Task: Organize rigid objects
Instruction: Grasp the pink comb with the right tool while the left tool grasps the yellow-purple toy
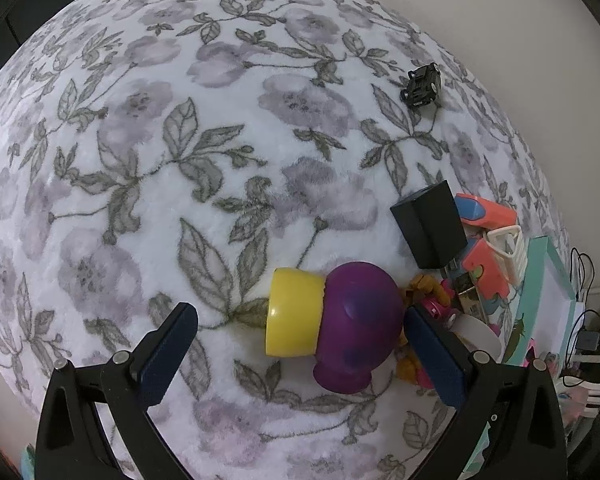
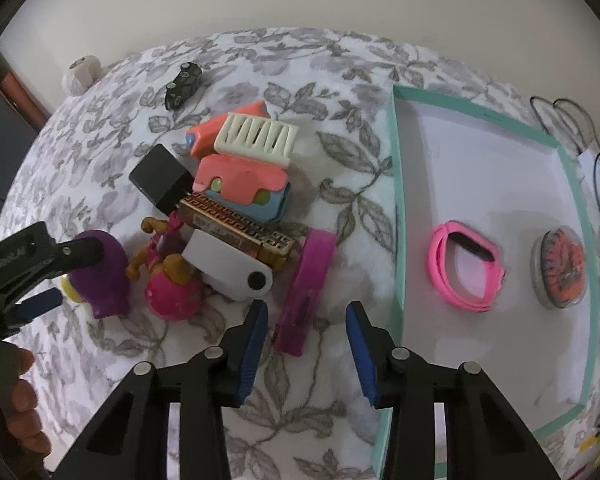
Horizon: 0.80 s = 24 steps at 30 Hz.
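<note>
Tools both gape — left tool [image 1: 300, 344] straddles purple-and-yellow toy [image 1: 332, 320], right tool [image 2: 307, 328] grips nothing.

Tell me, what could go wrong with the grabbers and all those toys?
The purple and yellow toy is rounded, so the open left gripper might squeeze it and make it slip or roll. The right gripper hangs open over the magenta clip, close to the white piece, and could bump the crowded pile.

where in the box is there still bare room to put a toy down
The box floor is bare along its far end and its near end, either side of the pink band and round disc. Left of the box wall it is crowded: the toy pile and purple clip.
</note>
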{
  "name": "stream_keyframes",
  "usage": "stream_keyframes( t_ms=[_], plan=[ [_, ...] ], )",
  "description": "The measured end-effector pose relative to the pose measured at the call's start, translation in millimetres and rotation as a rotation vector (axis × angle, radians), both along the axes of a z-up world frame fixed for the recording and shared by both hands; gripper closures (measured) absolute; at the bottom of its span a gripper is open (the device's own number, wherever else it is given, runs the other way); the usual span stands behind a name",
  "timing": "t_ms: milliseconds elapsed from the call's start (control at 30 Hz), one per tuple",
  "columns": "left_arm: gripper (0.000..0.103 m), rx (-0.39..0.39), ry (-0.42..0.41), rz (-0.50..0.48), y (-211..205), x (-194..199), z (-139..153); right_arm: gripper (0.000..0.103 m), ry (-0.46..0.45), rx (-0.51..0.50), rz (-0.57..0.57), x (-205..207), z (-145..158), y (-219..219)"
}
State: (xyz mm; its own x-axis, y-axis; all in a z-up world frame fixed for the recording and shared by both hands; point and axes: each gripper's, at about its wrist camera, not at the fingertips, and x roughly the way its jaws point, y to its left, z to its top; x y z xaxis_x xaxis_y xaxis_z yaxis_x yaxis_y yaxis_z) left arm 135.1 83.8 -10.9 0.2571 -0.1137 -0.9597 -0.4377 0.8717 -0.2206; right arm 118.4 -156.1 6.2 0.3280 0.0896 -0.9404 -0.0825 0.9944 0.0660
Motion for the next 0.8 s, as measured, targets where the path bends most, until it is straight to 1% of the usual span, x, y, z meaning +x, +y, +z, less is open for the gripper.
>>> stream_keyframes(
  t_ms=[67,200,267,367,400,433,567,633,800],
  plan=[
    [0.001,0.005,-0.002,-0.002,0,-1,1,0.059,0.006,-0.016,0.019,-1,-1,3],
    [0.001,0.008,-0.001,0.001,-1,0,0,0.059,0.017,-0.016,0.027,0,-8,7],
    [0.001,0.004,-0.001,0.003,-1,0,-1,0.065,0.016,-0.017,0.024,1,-11,8],
    [0.001,0.007,0.001,0.0,-1,1,-2,0.066,0.009,-0.021,0.016,2,-14,9],
    [0.001,0.008,0.002,-0.003,-1,1,-3,0.069,0.005,-0.021,0.011,3,-16,8],
    [0.001,0.007,0.003,-0.005,-2,2,-3,0.07,0.004,-0.022,0.005,4,-17,8],
    [0.001,0.011,0.009,-0.008,-3,4,-6,0.071,0.008,-0.025,-0.01,6,-27,5],
    [0.001,0.013,0.013,-0.008,-3,4,-8,0.073,-0.004,-0.031,-0.009,6,-28,4],
    [0.002,0.022,0.02,-0.014,-6,5,-12,0.073,-0.023,-0.058,0.001,6,-29,7]
  ],
)
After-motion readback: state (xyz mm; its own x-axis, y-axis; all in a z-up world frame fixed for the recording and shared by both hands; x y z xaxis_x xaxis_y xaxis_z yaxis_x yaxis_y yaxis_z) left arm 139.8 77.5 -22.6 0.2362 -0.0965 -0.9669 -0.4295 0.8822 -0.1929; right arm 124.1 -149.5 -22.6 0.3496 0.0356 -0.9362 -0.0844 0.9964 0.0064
